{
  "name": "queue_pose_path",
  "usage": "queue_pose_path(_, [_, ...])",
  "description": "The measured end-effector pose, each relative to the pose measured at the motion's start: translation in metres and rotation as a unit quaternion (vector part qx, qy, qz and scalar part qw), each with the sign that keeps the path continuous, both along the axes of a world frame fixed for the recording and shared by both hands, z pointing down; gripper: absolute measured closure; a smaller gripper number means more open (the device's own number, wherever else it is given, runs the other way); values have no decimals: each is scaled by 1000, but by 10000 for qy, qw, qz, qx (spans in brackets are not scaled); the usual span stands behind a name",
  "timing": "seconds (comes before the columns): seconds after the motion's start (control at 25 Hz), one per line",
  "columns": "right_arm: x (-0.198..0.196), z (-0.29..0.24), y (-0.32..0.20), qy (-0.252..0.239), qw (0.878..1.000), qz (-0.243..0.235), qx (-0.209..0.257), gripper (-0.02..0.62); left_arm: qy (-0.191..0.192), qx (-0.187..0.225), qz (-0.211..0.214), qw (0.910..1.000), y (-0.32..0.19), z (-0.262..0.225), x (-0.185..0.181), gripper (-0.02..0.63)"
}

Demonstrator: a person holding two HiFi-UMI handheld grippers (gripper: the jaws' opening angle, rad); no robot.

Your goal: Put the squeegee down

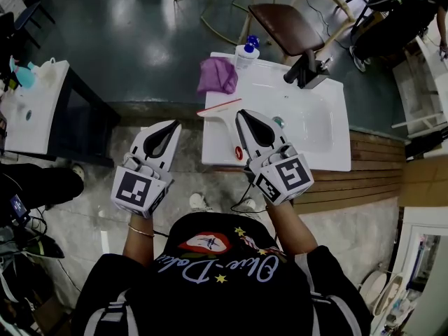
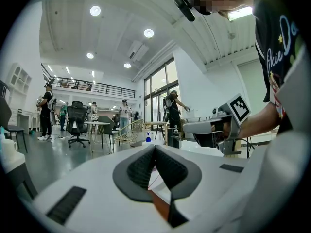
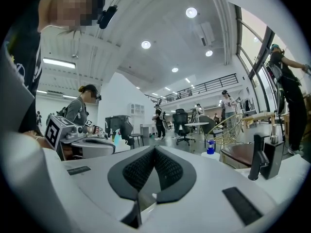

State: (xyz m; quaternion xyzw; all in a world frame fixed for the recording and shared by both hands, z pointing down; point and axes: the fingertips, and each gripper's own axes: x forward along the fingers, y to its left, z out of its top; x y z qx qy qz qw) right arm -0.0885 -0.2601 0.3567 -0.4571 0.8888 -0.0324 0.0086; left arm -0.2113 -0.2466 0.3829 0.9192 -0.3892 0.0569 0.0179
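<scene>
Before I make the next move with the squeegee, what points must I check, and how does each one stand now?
1. The squeegee is supported by the sink: ok, it seems to lie along the left rim.
2. The right gripper is free of the squeegee: cannot tell; its jaws are together, and the handle lies close beside it.
3. The left gripper is empty: ok, its jaws are together with nothing between them.
4. The purple cloth is not under the squeegee: ok, it lies behind the blade.

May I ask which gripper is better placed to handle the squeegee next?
Right: the right gripper sits just beside the squeegee over the sink, while the left gripper hangs off its left edge, farther away.
</scene>
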Motion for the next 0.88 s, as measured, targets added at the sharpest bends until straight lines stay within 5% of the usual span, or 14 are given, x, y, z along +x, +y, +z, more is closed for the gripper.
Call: queue_pose_path(0.88, [1,-1,0,-11,10000,14,-21,569,-20,-34,-1,10000,1,-1,1,607])
